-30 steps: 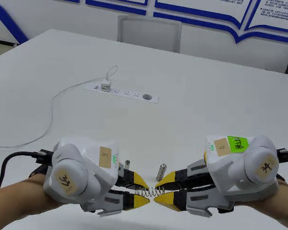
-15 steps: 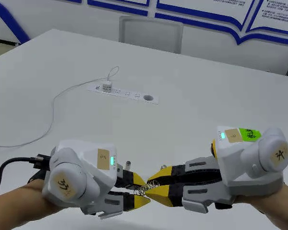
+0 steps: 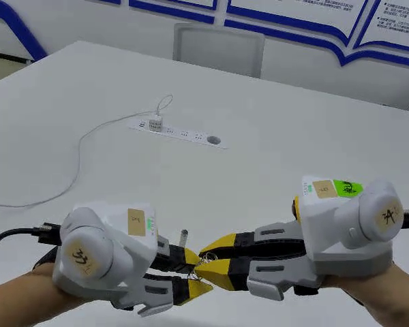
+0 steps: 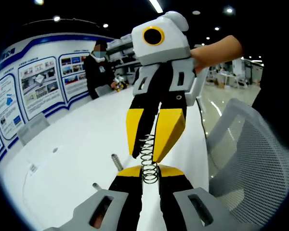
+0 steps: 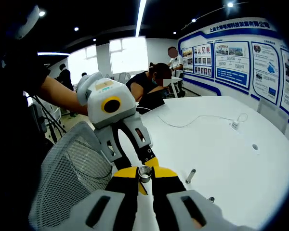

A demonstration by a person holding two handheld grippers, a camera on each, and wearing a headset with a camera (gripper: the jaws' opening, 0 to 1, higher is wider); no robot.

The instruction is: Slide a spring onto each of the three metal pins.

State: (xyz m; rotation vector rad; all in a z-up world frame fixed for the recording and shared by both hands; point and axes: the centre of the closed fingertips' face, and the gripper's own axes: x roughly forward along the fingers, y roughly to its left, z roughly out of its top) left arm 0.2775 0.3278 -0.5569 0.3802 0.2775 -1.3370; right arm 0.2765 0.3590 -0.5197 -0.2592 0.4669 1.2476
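White worktop [image 3: 273, 157] stretches away in the head view to a grey chair [image 3: 218, 48] and a wall of blue-trimmed boards. A white power strip [image 3: 184, 135] with a looping white cable [image 3: 75, 163] lies on it. Near the bottom edge, the yellow-tipped left claw [image 3: 194, 272] and right claw [image 3: 204, 261] meet tip to tip. Each is closed on one end of a thin steel coil spring [image 3: 206, 258], whose long axis runs roughly left to right between them. A short upright metal pin [image 3: 183, 238] stands just behind the tips.

In the left gripper view, the spring points straight away from the camera. Its near end is pinched in the left claw's narrow jaws and its far end sits between the right claw's jaws. One metal pin stands just left of the spring, and another pin [image 4: 96, 186] is nearer the camera. A white mesh chair back [image 4: 260, 144] is on the right.

In the right gripper view, the spring is seen end-on, its open round coil facing the camera, gripped between the right claw's tips. The left claw reaches it from beyond.
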